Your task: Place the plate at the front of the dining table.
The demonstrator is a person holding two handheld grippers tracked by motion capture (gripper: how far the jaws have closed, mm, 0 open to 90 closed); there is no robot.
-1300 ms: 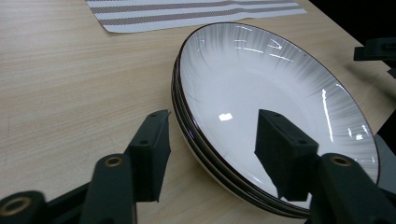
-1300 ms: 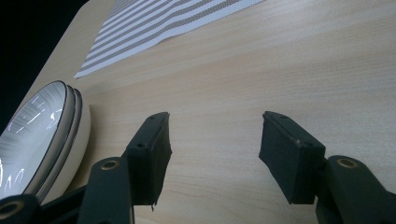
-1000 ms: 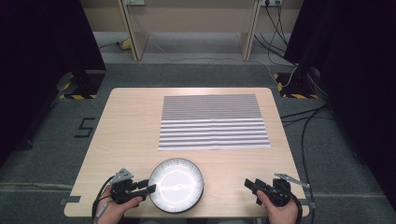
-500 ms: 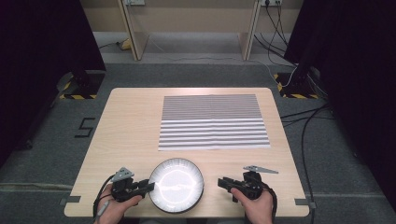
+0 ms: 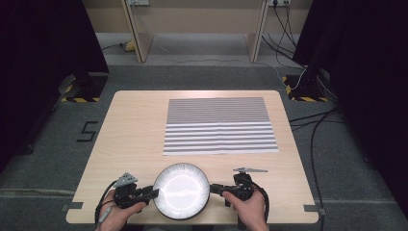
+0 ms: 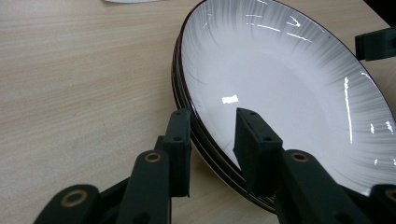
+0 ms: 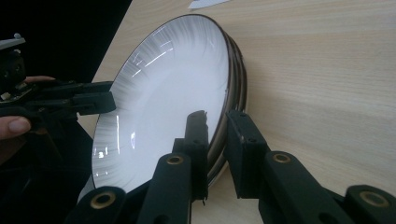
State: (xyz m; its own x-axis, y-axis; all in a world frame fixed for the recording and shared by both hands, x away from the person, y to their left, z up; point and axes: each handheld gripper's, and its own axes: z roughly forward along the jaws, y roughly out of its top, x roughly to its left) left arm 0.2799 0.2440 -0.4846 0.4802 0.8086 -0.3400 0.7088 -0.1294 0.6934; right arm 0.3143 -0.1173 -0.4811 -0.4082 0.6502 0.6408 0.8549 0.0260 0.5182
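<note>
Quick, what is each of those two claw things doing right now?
Left gripper: open, its jaws astride the rim of the plate.
Right gripper: open, its jaws astride the plate's opposite rim, not clamped.

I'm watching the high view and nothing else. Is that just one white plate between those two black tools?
Observer: No. The left gripper view shows a stack of plates, with several dark rims one under another.
Operator: Is the left tool gripping it?
Observer: Not yet. The left gripper has one jaw over the rim and one outside it, open with a gap.
Operator: And the right one?
Observer: The right gripper straddles the opposite rim. I cannot tell whether it pinches.
</note>
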